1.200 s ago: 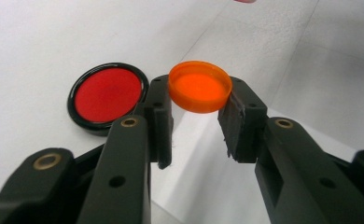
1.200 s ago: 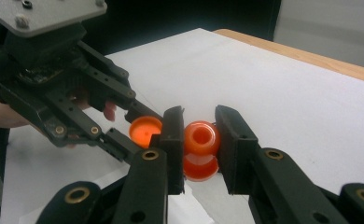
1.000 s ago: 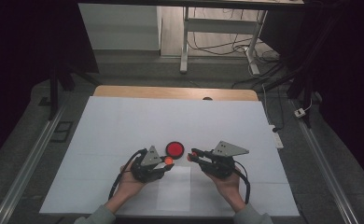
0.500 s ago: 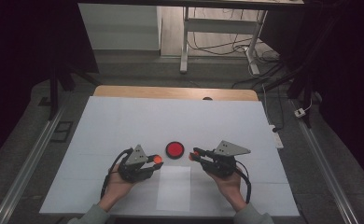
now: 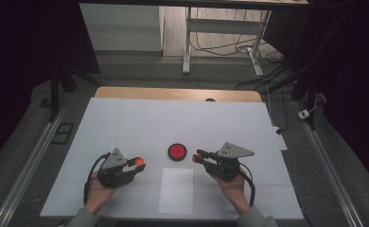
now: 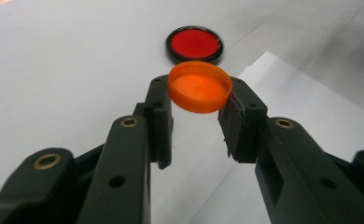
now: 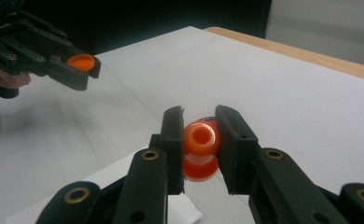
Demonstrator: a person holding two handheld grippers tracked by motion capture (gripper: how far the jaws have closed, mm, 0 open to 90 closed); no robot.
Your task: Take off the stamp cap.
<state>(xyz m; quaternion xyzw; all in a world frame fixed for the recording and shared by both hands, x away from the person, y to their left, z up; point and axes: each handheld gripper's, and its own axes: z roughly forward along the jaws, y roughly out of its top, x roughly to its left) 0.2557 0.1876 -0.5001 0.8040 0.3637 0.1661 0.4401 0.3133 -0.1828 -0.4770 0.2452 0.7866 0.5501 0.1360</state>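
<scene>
An orange cap (image 6: 200, 87) is clamped between the tips of my left gripper (image 6: 196, 100), which is shut on it; the same cap (image 5: 138, 161) shows at the left gripper (image 5: 136, 163) in the high view and far off in the right gripper view (image 7: 80, 60). My right gripper (image 7: 200, 140) is shut on a small orange bottle (image 7: 201, 148), its open neck facing the camera. In the high view the right gripper (image 5: 197, 157) points left, just right of a red disc in a black rim (image 5: 177, 151). The disc (image 6: 194, 44) lies ahead of the left jaws.
A white sheet of paper (image 5: 176, 190) lies near the table's front edge between the two hands. The white table top (image 5: 173, 123) has a wooden strip at its far edge (image 5: 173, 93). Cables and table legs stand on the floor beyond.
My left gripper has drawn away to the left with the orange cap, leaving a gap between it and the red disc. The right gripper has stayed put.
</scene>
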